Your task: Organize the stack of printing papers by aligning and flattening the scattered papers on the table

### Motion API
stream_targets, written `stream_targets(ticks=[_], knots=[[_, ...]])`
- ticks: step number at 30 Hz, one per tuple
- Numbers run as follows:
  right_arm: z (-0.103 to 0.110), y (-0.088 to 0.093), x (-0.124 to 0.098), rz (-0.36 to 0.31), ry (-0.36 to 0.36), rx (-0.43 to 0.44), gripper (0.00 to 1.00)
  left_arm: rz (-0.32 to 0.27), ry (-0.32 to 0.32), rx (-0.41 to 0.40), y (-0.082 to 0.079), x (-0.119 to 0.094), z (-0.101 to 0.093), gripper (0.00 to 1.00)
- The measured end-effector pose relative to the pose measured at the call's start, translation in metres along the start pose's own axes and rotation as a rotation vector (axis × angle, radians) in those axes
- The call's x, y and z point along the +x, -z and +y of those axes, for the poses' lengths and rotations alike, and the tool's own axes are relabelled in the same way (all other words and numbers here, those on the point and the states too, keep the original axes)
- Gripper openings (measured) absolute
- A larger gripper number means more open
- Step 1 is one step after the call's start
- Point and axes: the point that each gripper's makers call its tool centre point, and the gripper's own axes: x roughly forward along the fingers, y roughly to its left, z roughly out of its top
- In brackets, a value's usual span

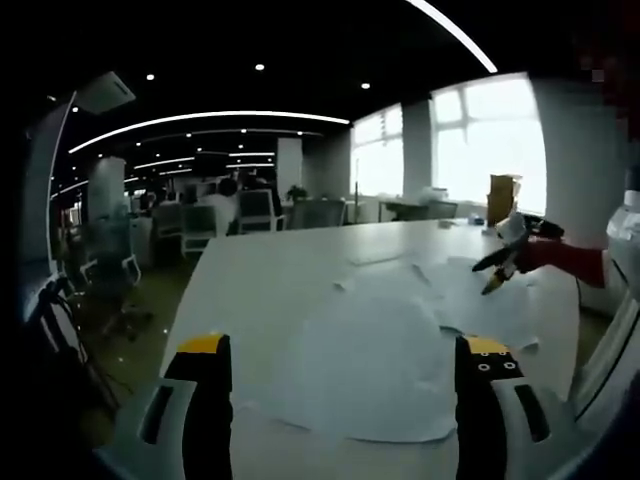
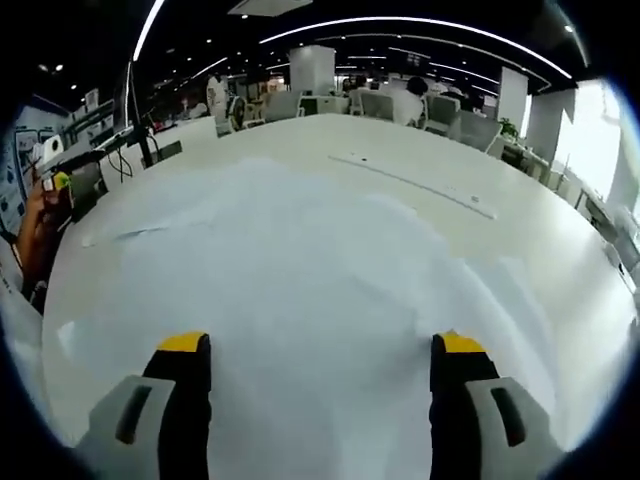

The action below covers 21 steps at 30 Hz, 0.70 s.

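Blurring together mid-frame, white papers (image 1: 380,370) on the table (image 1: 260,290) hide their edges; both grippers' fingers (image 1: 205,400) (image 2: 185,400) gape wide, empty; the right gripper (image 1: 505,262) appears at right edge.

The left gripper view looks from just above the near edge of the white table (image 1: 260,290), facing along its length toward a dim office and bright windows (image 1: 490,140) at right. The right gripper view sits lower and closer over the scattered papers (image 2: 300,290), facing across the table toward desks and chairs. Both views share the tabletop and the paper sheets.
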Motion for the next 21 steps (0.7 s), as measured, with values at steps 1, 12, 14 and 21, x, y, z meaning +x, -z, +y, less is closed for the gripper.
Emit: stream_targets(ticks=[1,12,14,21], knots=[[-0.0005,0.0002,0.0004,-0.004,0.0,0.0,0.86,-0.001,0.001,-0.001,-0.0001,0.0002,-0.0002,0.95],[0.0016,-0.0032,0.0015,-0.045,0.003,-0.001,0.85,-0.002,0.003,-0.002,0.0002,0.001,-0.0015,0.95],[0.0023,-0.0038,0.0014,-0.044,0.001,-0.002,0.84,-0.001,0.004,-0.001,0.0005,0.0011,-0.0017,0.95],[0.0028,-0.0056,0.0009,-0.048,-0.001,-0.004,0.81,-0.002,0.003,-0.002,0.0002,0.0002,0.0004,0.95]])
